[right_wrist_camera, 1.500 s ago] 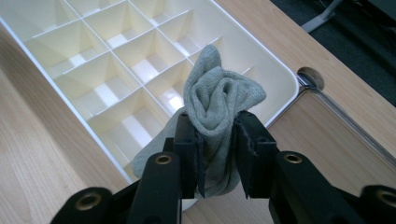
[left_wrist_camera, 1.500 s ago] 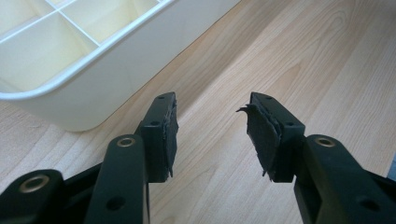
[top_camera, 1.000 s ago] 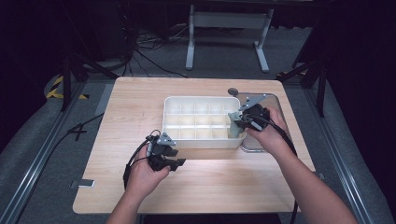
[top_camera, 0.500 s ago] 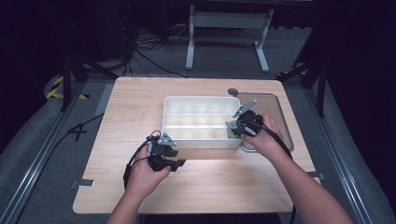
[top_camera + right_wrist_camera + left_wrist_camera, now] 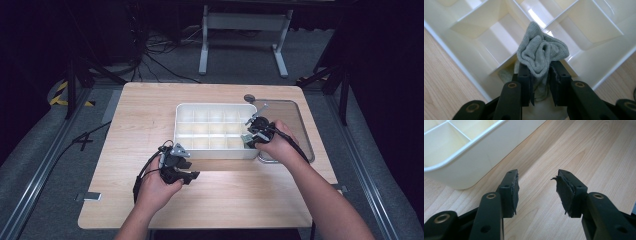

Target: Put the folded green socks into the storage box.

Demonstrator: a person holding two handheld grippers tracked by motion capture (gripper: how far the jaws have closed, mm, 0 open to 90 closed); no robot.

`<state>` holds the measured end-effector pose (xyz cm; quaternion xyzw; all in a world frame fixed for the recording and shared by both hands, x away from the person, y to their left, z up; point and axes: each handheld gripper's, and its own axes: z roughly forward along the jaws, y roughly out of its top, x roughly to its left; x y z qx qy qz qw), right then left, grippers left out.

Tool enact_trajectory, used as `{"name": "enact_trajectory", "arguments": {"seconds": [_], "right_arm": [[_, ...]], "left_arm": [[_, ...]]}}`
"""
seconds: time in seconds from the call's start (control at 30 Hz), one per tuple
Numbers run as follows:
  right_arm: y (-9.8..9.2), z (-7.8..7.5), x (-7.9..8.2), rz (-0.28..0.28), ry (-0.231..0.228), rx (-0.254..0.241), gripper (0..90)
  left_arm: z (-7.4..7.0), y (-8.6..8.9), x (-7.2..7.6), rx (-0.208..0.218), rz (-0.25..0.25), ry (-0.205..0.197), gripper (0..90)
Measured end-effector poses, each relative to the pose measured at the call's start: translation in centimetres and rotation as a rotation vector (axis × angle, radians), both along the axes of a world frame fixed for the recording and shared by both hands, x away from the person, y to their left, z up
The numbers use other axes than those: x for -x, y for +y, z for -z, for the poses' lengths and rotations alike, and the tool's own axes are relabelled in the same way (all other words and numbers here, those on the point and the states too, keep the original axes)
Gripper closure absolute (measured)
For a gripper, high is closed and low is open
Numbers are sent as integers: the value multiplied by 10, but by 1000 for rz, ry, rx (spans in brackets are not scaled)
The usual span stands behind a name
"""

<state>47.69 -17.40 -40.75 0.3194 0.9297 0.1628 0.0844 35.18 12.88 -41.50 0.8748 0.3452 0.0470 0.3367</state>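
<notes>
Jaws of the right gripper (image 5: 540,82) pinch a crumpled grey-green knitted cloth (image 5: 541,53) between their black pads, closed as far as the bunched fabric allows. The cloth's lower part runs down between the jaws and is hidden there; a paler fold at about 7 o'clock of the grip is half lost in shadow, so whether it touches the compartment floor cannot be told. The bundle's long axis runs along the jaws, its peak pointing to 12 o'clock in the right gripper view. It sits over a near corner cell of the white plastic divided tray (image 5: 461,67). In the high view the right gripper (image 5: 252,134) is at the tray's (image 5: 212,150) 3 o'clock end, the cloth there too small to make out.

The left gripper (image 5: 537,192) stands partly open, nothing between its pads, over the pale wooden table (image 5: 586,152), the tray's (image 5: 474,167) corner at 10 o'clock.
</notes>
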Motion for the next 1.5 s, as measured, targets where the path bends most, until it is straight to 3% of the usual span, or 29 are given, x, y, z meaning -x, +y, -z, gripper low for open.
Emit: {"name": "enact_trajectory", "arguments": {"seconds": [0.2,0.3,0.5,0.73,0.9,1.03,1.1,1.2,1.3,1.37,1.43,1.5], "right_arm": [[8,6,-7,2,41,54,727],[12,13,-12,6,83,84,725],[14,13,-18,11,119,92,724],[12,10,-14,-2,93,87,689],[12,-1,-7,7,74,79,591],[9,-11,-4,8,75,68,586],[8,-20,-2,11,60,33,600],[10,-32,-2,22,-15,-43,649],[13,-29,-6,11,-20,-39,672],[16,-18,-10,12,4,13,751],[17,-10,-13,23,32,6,787],[17,-8,-13,26,32,3,804]], "left_arm": [[1,-2,1,0,3,6,531],[1,-2,1,0,6,5,530],[1,-1,0,-3,8,5,530],[2,0,0,1,4,10,528],[3,0,-1,1,6,16,528],[3,0,0,1,4,13,528],[3,0,0,2,4,16,527],[3,-1,-1,-6,13,18,527],[3,-1,0,-7,11,18,527],[3,-1,0,-1,9,19,526],[3,-1,0,-4,10,19,526],[4,-1,-1,-7,13,16,525]]}}
